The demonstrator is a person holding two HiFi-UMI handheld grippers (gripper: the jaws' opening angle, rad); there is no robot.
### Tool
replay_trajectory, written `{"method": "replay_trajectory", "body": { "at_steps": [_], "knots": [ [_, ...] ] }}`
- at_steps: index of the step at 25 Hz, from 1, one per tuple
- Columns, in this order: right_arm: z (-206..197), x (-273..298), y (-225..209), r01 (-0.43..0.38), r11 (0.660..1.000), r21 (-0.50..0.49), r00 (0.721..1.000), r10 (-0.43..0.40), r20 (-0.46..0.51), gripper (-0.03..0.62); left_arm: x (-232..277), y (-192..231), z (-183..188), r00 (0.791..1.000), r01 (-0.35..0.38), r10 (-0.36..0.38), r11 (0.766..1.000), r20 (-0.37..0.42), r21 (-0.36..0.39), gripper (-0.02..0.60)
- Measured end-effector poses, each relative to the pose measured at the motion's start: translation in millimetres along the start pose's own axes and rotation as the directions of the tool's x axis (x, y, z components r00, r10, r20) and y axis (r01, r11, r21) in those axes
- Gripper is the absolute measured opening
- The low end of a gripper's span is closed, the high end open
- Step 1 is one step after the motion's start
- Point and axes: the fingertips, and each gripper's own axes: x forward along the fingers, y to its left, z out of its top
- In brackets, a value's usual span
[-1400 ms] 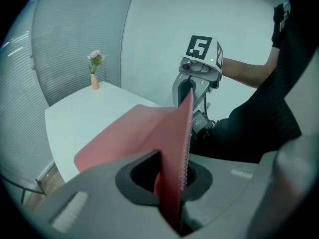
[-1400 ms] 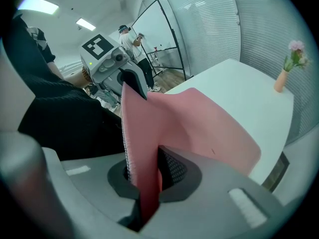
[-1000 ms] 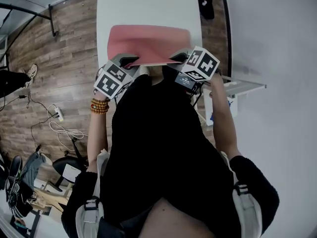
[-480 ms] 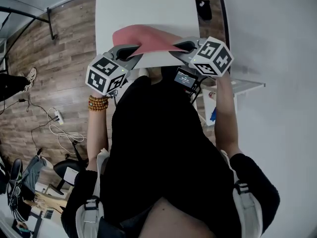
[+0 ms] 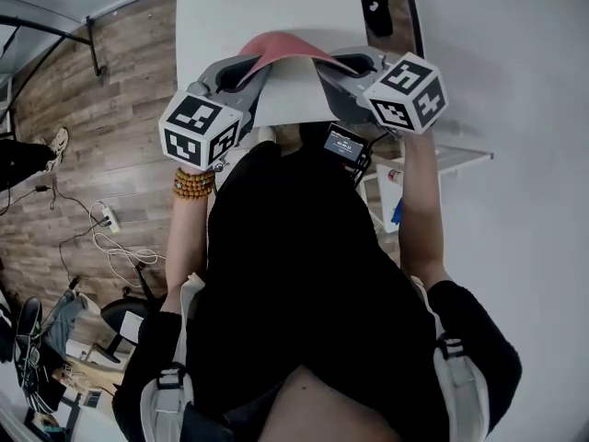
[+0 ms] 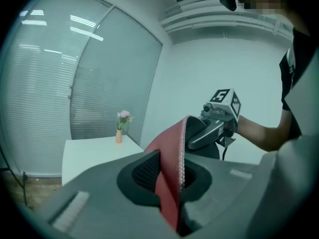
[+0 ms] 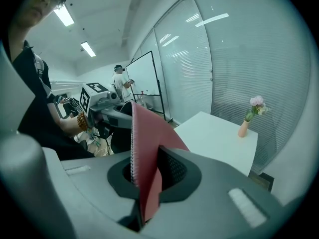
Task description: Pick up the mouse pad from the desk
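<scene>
The red mouse pad [image 5: 281, 48] hangs in the air above the white desk [image 5: 267, 3], bowed upward between both grippers. My left gripper [image 5: 237, 74] is shut on its left edge, and my right gripper [image 5: 342, 64] is shut on its right edge. In the left gripper view the mouse pad [image 6: 172, 168] stands on edge between the jaws of the left gripper [image 6: 167, 176], with the other gripper beyond it. In the right gripper view the mouse pad [image 7: 147, 148] is pinched the same way in the right gripper [image 7: 149, 178].
A small vase with pink flowers [image 7: 250, 114] stands at the desk's far end, also the vase [image 6: 121, 126] in the left gripper view. Wood flooring [image 5: 110, 109] with cables lies left of the desk. A person stands by a whiteboard [image 7: 142, 81] in the background.
Both grippers have risen with the mouse pad. It has lifted off the desk and now bows higher between them, showing more on edge.
</scene>
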Motion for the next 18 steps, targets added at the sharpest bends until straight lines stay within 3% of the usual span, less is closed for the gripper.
{"method": "replay_trajectory", "body": {
  "at_steps": [7,13,18],
  "knots": [
    [31,-1,-1,0.041,0.999,-0.006,0.990,-0.039,0.138,0.046,-9,20,34,0.975,-0.175,0.167,0.983,0.149,0.045,0.023],
    [55,-6,-7,0.121,0.993,0.011,0.960,-0.120,0.254,0.046,-18,25,61,0.925,-0.253,0.234,0.967,0.298,0.024,0.023],
    [64,-13,-13,0.174,0.983,0.051,0.923,-0.181,0.340,0.046,-20,25,65,0.888,-0.322,0.286,0.946,0.359,0.043,0.023]
  ]
}}
